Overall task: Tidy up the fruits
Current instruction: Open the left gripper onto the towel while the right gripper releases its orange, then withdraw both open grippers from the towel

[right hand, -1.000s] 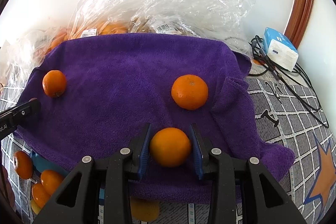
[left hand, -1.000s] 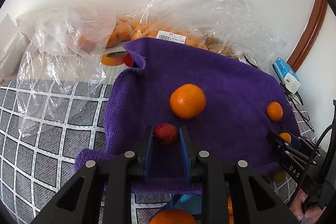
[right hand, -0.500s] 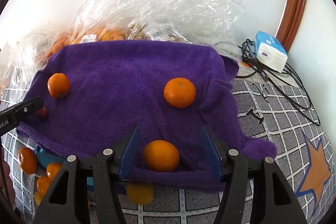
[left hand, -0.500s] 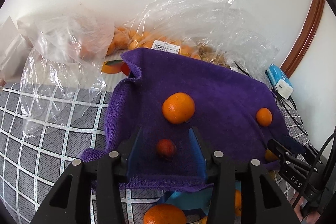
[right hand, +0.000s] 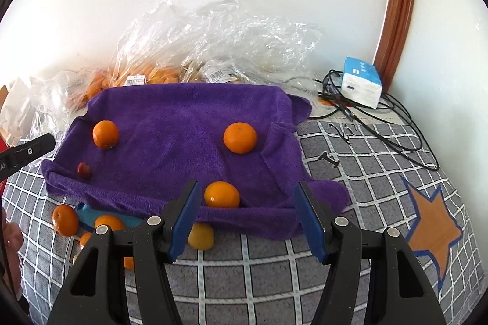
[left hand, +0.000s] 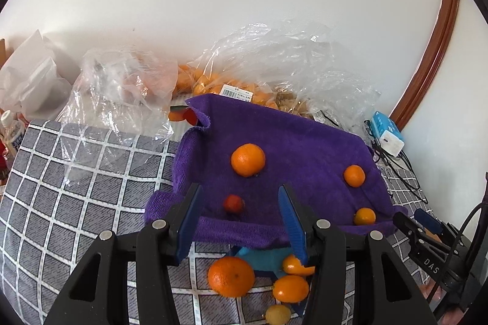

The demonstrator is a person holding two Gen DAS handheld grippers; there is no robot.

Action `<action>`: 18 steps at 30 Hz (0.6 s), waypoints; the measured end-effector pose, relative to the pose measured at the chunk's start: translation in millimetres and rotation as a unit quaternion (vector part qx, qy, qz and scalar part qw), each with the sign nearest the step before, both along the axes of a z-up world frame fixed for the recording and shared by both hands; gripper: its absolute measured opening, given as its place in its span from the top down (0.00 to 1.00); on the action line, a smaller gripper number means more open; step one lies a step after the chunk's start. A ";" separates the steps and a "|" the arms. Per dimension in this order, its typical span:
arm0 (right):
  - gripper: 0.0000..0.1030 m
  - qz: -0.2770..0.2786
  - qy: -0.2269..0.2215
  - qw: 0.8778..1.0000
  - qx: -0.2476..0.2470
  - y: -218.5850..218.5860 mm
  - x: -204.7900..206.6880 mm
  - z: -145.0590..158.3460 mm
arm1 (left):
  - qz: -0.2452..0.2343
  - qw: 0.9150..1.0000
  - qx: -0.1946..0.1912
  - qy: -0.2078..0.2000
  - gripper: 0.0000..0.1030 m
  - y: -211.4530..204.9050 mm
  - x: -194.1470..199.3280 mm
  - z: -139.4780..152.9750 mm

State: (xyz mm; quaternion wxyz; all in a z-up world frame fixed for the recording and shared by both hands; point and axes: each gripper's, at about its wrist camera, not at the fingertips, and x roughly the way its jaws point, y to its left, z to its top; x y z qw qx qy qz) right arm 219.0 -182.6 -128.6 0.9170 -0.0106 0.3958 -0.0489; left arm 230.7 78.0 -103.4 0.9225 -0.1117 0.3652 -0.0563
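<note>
A purple towel [left hand: 305, 142] [right hand: 183, 117] lies spread on the checked bedcover. On it rest a small red fruit [left hand: 233, 204] [right hand: 84, 170], a large orange [left hand: 247, 159] [right hand: 105, 134], and two more oranges [right hand: 240, 137] [right hand: 221, 194]. My left gripper [left hand: 239, 194] hangs above the red fruit, its jaws opening, and nothing touches its pads. My right gripper [right hand: 247, 186] stands open above the front orange, which lies free on the towel's near edge.
Loose oranges [left hand: 231, 276] [right hand: 65, 219], a yellow fruit [right hand: 200, 236] and a blue scrap [left hand: 262, 256] lie in front of the towel. Clear plastic bags [right hand: 213, 44] of fruit line the wall. A tissue pack [right hand: 361, 84] and cables [right hand: 396, 139] sit at the right.
Both grippers let go: the left released the red fruit, the right released the orange. Both have since risen and pulled back, leaving the fruits on the towel.
</note>
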 end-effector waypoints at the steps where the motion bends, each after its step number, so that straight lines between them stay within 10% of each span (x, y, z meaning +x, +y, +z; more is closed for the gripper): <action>1: 0.40 -0.002 -0.002 1.000 0.004 -1.2 -3.7 0.8 | 0.002 1.000 0.006 -0.001 0.53 1.0 -6.0 -0.1; 18: 0.40 0.028 0.016 0.999 0.021 7.1 -55.7 -6.8 | 0.055 0.998 -0.001 0.023 0.53 28.9 -90.5 -19.4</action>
